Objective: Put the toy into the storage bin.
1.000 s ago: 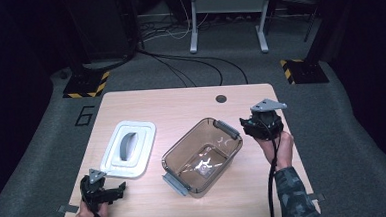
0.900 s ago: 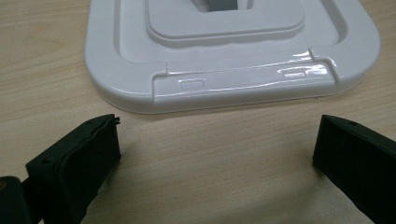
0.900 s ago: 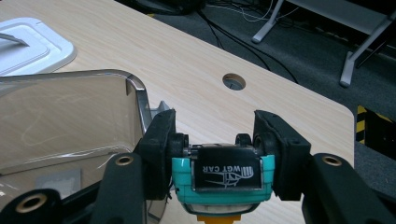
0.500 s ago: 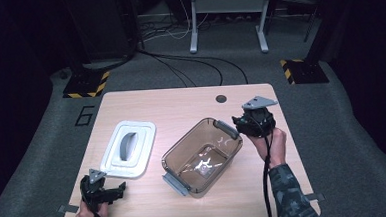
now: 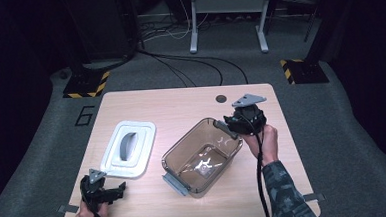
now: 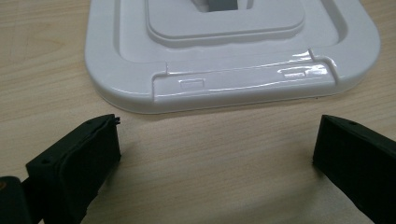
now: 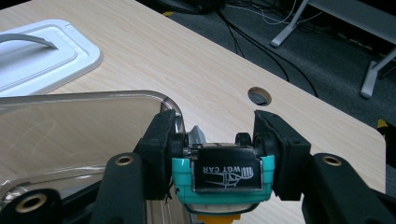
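Observation:
My right gripper (image 5: 235, 122) is shut on a teal toy car (image 7: 223, 179) with a black plate that reads "WGT CAR". It holds the car over the far right corner of a clear plastic container (image 5: 172, 152), whose rim (image 7: 93, 95) lies just below the jaws (image 7: 215, 130). A white lid (image 5: 143, 129) with a grey handle lies flat on the table to the container's left. My left gripper (image 5: 116, 190) rests near the front left table edge, open, its jaws (image 6: 215, 154) spread wide just short of the lid's edge (image 6: 233, 79), with bare wood between them.
The wooden table (image 5: 180, 101) has a round cable hole (image 5: 221, 98) at the back, close behind the right gripper. Grey carpet, cables and metal stand legs (image 5: 226, 16) lie beyond the far edge. A person's sleeved right forearm (image 5: 283, 189) comes in from the bottom.
The right gripper has carried the toy car leftward, from beside the container to over its far right corner. The left gripper has stayed put.

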`<state>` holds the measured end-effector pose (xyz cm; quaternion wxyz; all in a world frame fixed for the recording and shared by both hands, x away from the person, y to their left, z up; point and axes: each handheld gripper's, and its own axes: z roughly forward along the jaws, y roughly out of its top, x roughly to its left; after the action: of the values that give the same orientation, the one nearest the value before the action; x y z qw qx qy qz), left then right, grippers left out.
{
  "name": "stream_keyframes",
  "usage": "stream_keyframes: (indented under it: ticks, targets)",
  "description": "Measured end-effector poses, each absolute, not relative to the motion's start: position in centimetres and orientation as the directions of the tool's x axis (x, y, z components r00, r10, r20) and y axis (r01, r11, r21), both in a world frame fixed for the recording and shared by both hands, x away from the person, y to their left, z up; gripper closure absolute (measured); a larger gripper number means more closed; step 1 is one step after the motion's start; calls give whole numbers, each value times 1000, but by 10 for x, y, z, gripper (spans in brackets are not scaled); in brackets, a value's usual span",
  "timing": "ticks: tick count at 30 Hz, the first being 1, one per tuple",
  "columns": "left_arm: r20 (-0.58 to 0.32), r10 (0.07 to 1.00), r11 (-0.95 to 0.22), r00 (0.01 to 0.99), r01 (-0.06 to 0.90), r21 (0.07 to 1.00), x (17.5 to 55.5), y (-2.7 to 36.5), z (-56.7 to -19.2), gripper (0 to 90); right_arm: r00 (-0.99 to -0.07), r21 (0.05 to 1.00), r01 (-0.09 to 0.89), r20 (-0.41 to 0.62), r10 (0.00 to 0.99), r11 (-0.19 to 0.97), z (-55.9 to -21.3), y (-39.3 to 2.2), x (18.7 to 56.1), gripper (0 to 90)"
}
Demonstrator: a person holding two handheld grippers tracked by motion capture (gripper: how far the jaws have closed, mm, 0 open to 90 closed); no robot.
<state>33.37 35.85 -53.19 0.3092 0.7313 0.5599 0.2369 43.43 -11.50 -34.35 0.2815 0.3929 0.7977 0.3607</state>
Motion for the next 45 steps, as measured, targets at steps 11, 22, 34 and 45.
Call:
stream_keyframes:
  ticks: [11, 22, 34, 45]
  targets:
    - [0, 965, -182, 261, 673, 717, 334, 358, -532, 2, -560, 784, 432, -154, 814, 446, -346, -103, 441, 497]
    - [0, 965, -182, 261, 673, 717, 334, 358, -532, 2, -581, 765, 450, -141, 801, 461, -349, -90, 446, 497]
    - [0, 965, -182, 261, 673, 717, 334, 358, -532, 2, -615, 735, 459, -143, 776, 500, -354, -77, 451, 497]
    - [0, 965, -182, 261, 672, 717, 334, 358, -532, 2, -646, 710, 450, -160, 747, 541, -361, -64, 456, 497]
